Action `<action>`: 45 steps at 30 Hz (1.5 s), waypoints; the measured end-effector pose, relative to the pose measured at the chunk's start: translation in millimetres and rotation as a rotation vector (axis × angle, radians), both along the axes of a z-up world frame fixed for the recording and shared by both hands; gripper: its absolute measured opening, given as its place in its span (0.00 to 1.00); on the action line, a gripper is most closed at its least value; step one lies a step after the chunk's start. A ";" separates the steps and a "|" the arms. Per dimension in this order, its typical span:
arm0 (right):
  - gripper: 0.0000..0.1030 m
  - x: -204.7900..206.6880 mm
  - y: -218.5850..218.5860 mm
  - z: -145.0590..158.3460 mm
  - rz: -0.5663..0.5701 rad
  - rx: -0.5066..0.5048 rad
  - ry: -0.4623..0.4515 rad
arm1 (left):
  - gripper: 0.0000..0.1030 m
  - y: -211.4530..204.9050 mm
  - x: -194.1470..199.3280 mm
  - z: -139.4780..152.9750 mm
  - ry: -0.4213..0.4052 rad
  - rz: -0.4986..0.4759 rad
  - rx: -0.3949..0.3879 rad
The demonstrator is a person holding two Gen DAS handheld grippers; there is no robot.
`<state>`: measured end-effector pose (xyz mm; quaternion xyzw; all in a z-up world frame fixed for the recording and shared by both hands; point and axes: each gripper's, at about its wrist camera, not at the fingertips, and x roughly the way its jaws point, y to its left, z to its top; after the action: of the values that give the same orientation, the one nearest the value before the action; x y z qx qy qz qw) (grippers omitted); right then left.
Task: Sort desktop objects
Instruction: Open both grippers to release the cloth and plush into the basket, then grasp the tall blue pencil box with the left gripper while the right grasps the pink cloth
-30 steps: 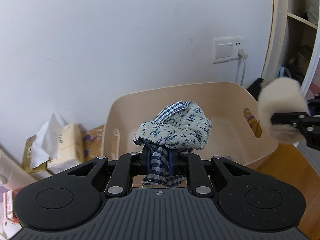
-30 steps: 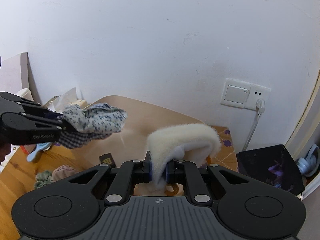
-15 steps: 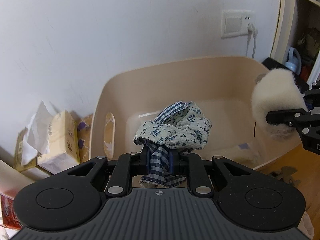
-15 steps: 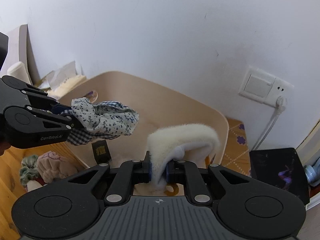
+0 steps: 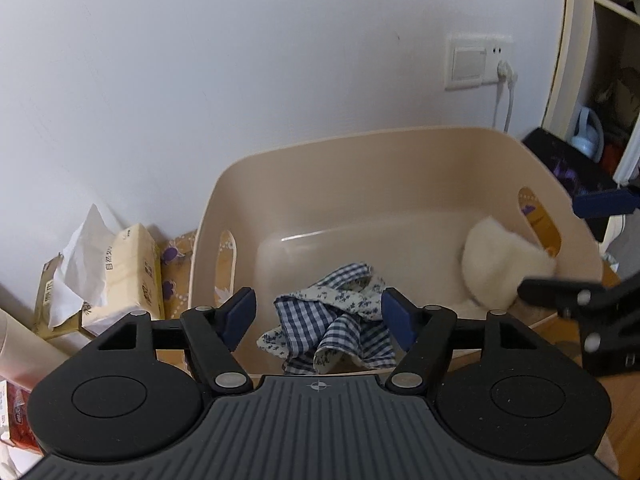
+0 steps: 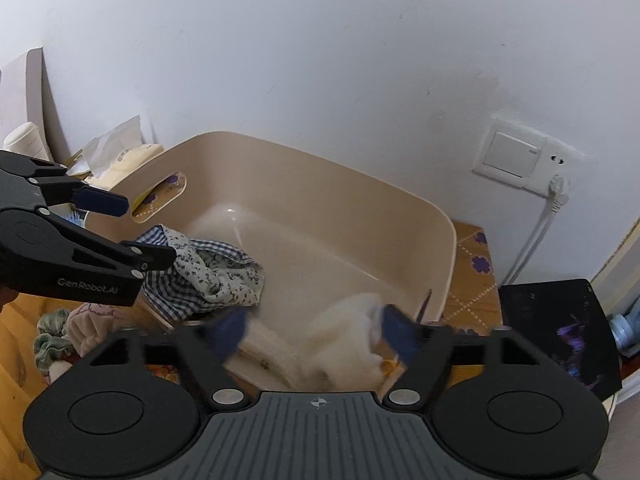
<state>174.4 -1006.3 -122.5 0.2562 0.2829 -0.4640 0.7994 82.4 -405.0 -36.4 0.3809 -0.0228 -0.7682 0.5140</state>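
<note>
A beige plastic bin (image 5: 304, 160) (image 6: 400, 200) stands against the white wall. My left gripper (image 5: 318, 312) hangs over its near side, and its jaws are opening. The blue floral and checked cloth (image 5: 336, 320) (image 6: 212, 276) lies loose between them, free of the pads and dropping into the bin. My right gripper (image 6: 316, 332) is over the bin's other side, its jaws also opening. The fluffy cream cloth (image 6: 344, 340) (image 5: 496, 268) is blurred and falling between those jaws, clear of both pads.
A tissue pack (image 5: 124, 276) with a white tissue sticking out sits left of the bin. A wall socket with a white cable (image 6: 516, 156) is on the right. A black box (image 6: 560, 328) stands right of the bin. Soft items (image 6: 60, 340) lie on the wooden desk.
Both grippers have gone from shut to wide open. The floral cloth and the cream cloth have left the pads and are dropping into the bin. Both grippers sank slightly toward the bin.
</note>
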 end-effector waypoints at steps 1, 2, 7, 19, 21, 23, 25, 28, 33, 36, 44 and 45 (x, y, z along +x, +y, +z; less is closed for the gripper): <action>0.90 -0.6 1.6 0.6 -0.007 0.000 0.000 | 0.71 2.3 0.2 2.1 0.005 0.001 -0.007; 0.93 -0.9 2.5 1.2 -0.013 0.003 -0.001 | 0.72 4.9 1.0 4.0 0.009 0.001 -0.014; 1.00 -6.4 12.4 10.0 -0.034 -0.017 -0.024 | 0.74 20.2 6.9 11.1 0.015 -0.007 -0.035; 1.00 -15.4 49.0 22.4 -0.065 -0.028 0.004 | 0.74 59.4 23.6 11.9 0.002 -0.024 -0.028; 1.00 -18.2 57.4 24.2 -0.065 -0.039 0.020 | 0.74 66.6 25.6 10.0 -0.005 -0.031 -0.021; 1.00 -20.0 62.3 26.8 -0.065 -0.043 0.026 | 0.74 74.0 29.2 8.3 -0.006 -0.032 -0.018; 1.00 -22.4 68.6 30.3 -0.069 -0.048 0.024 | 0.74 81.5 32.7 7.2 0.006 -0.031 -0.018; 1.00 -23.1 79.1 34.4 -0.070 -0.061 0.028 | 0.74 91.7 37.4 5.8 0.015 -0.039 0.005; 1.00 -24.5 97.1 37.0 -0.054 -0.076 0.035 | 0.75 110.6 42.9 -1.2 -0.002 -0.065 0.025; 1.00 -25.1 107.9 35.0 -0.054 -0.067 0.034 | 0.75 117.0 48.3 -9.1 -0.010 -0.057 0.052; 1.00 -29.1 135.6 18.9 -0.027 -0.020 0.035 | 0.75 130.8 62.9 -36.8 -0.047 -0.042 0.120; 1.00 -29.2 140.0 16.0 -0.022 -0.014 0.040 | 0.75 131.4 64.6 -40.5 -0.051 -0.039 0.130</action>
<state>145.2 -866.4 -106.5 0.2443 0.2928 -0.4799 0.7901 147.0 -273.5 -76.9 0.4326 0.0065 -0.7679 0.4723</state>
